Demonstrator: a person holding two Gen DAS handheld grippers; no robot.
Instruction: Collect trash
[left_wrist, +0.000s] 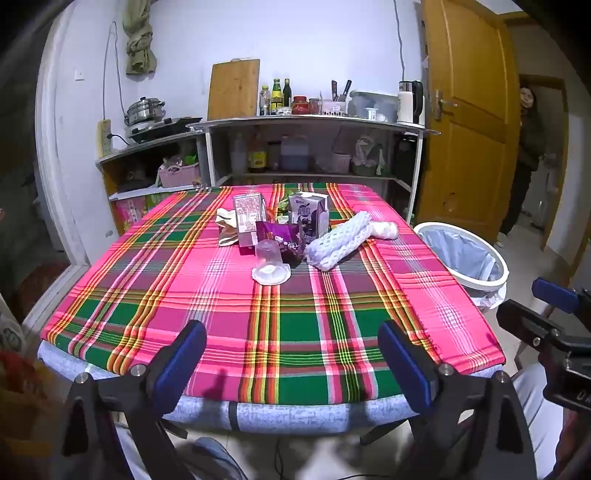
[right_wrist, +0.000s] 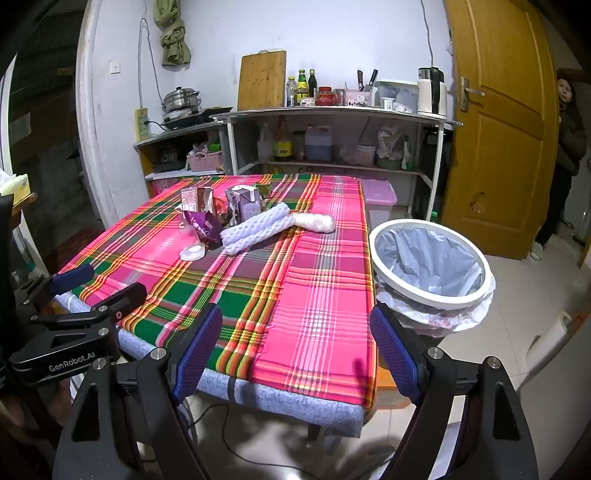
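Trash lies in a pile at the far middle of the plaid table (left_wrist: 277, 332): an upturned clear plastic cup (left_wrist: 269, 260), a purple wrapper (left_wrist: 282, 238), two drink cartons (left_wrist: 246, 218) (left_wrist: 308, 214), a white foam net sleeve (left_wrist: 340, 240) and a white bag (left_wrist: 386, 229). The pile also shows in the right wrist view, with the foam sleeve (right_wrist: 258, 229) and cup (right_wrist: 192, 243). A white bin with a blue liner (right_wrist: 428, 258) stands on the floor right of the table. My left gripper (left_wrist: 291, 354) is open and empty over the near table edge. My right gripper (right_wrist: 295, 347) is open and empty over the near right corner.
Kitchen shelves (left_wrist: 310, 122) with bottles, a kettle and a pot stand behind the table. A yellow door (right_wrist: 498, 129) is open at the right, with a person (right_wrist: 565, 147) standing in the doorway. A pink lidded box (right_wrist: 380, 199) sits behind the table.
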